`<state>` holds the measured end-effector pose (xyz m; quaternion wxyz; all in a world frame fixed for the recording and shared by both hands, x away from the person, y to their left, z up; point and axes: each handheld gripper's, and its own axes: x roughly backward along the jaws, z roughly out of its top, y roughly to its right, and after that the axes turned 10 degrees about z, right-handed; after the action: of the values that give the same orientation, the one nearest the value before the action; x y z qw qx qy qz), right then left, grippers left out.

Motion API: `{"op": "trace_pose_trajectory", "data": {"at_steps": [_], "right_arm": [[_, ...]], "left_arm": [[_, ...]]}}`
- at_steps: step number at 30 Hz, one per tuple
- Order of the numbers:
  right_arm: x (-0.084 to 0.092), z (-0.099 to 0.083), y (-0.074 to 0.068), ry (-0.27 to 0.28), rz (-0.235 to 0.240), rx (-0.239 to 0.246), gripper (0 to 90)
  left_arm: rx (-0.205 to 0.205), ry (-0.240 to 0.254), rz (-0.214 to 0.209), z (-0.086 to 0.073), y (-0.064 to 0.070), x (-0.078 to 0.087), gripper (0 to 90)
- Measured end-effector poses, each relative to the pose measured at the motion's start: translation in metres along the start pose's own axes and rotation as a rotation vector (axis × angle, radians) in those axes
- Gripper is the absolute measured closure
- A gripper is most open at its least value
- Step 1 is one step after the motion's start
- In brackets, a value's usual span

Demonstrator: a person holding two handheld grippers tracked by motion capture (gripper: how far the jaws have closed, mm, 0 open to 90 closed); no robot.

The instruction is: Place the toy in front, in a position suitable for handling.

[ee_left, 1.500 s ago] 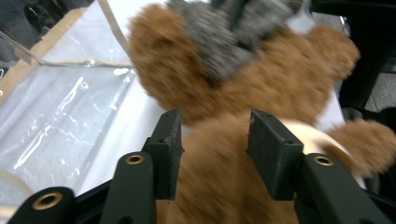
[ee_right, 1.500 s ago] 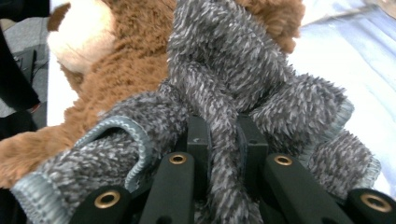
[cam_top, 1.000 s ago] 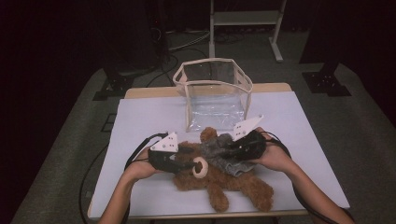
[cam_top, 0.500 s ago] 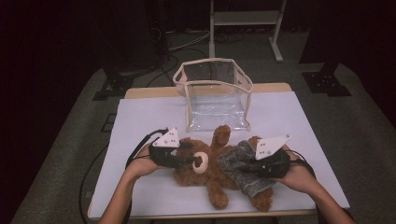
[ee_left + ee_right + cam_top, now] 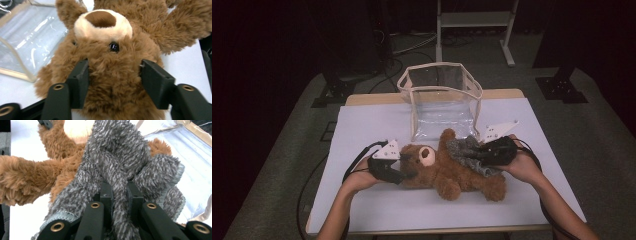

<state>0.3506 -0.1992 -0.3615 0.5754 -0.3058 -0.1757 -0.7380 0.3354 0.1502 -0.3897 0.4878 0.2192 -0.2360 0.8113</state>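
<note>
A brown teddy bear (image 5: pixel 447 172) is seen lying on its back across the near middle of the white desk (image 5: pixel 362 125), head toward the left. A grey fuzzy garment (image 5: pixel 469 152) is bunched over its body on the right side.

The garment is pinched tight in the right claw (image 5: pixel 119 195), a fold of grey pile being squeezed between the two jaws. Since a second ago, this claw has been carried outward to the right and then brought back in a little, and the garment has been dragged with it, so that it now sits lower on the bear's body, away from the head. This is judged to be the undressing of the bear, partly done.

The left claw (image 5: pixel 113 76) is placed around the bear's head. Its jaws have just been opening; the head is between them, fur brushing the left jaw, with a gap at the right jaw, so the head is no longer clamped. Without that hold the bear may be dragged along with the garment.

Just behind the bear a clear plastic bag (image 5: pixel 442 100) with a cream rim is standing open. The bear's raised paw is lying against its base.
</note>
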Motion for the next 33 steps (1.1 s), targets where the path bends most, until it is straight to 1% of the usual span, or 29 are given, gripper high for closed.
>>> {"op": "trace_pose_trajectory", "data": {"at_steps": [2,3,5,7,8,9,11,13,15,17,21,22,25,26,27,29,33], "right_arm": [[-0.001,0.005,-0.004,-0.011,-0.006,0.018,78.2],[-0.001,0.007,-0.007,-0.014,-0.007,0.031,78.3],[-0.002,0.011,-0.013,-0.015,0.004,0.048,78.3],[-0.006,0.016,-0.021,-0.012,0.030,0.069,78.2],[-0.009,0.019,-0.026,-0.016,0.038,0.081,78.2],[-0.013,0.022,-0.031,-0.025,0.044,0.097,78.2],[-0.019,0.025,-0.041,-0.039,0.059,0.128,78.1],[-0.021,0.024,-0.046,-0.061,0.049,0.148,78.1],[-0.017,0.018,-0.046,-0.071,0.037,0.144,78.1],[-0.009,0.010,-0.043,-0.073,0.024,0.126,78.1],[0.003,-0.007,-0.038,-0.069,0.004,0.076,78.2],[0.004,-0.009,-0.036,-0.068,-0.003,0.073,78.2],[0.006,-0.012,-0.029,-0.063,-0.016,0.064,78.3],[0.007,-0.012,-0.027,-0.061,-0.021,0.064,78.3],[0.007,-0.012,-0.025,-0.061,-0.020,0.054,78.3],[0.006,-0.010,-0.022,-0.058,-0.023,0.048,78.3],[0.003,0.000,-0.023,-0.065,-0.022,0.056,78.4]], "left_arm": [[0.024,0.011,-0.002,0.001,0.000,-0.002,46.7],[0.028,0.014,-0.003,0.001,0.000,-0.002,47.5],[0.035,0.009,0.003,0.003,0.000,-0.003,48.3],[0.037,-0.004,0.016,0.004,-0.001,-0.004,48.6],[0.041,-0.013,0.030,0.003,-0.003,-0.005,49.0],[0.054,-0.011,0.033,0.003,-0.004,-0.006,49.1],[0.056,-0.009,0.038,0.003,-0.004,-0.006,49.1],[0.051,-0.010,0.043,0.003,-0.004,-0.006,49.0],[0.049,-0.012,0.054,0.003,-0.005,-0.004,48.9],[0.048,-0.008,0.057,0.004,-0.006,-0.003,48.4],[0.044,0.010,0.040,0.006,-0.006,0.003,47.4],[0.040,0.013,0.035,0.007,-0.006,0.005,47.3],[0.026,0.008,0.019,0.009,-0.003,0.008,47.0],[0.026,0.004,0.018,0.009,-0.002,0.008,47.0],[0.023,-0.003,0.015,0.008,-0.002,0.006,47.2],[0.027,-0.010,0.016,0.007,-0.001,0.000,48.3],[0.050,0.000,0.008,0.005,-0.002,-0.008,50.3]]}}
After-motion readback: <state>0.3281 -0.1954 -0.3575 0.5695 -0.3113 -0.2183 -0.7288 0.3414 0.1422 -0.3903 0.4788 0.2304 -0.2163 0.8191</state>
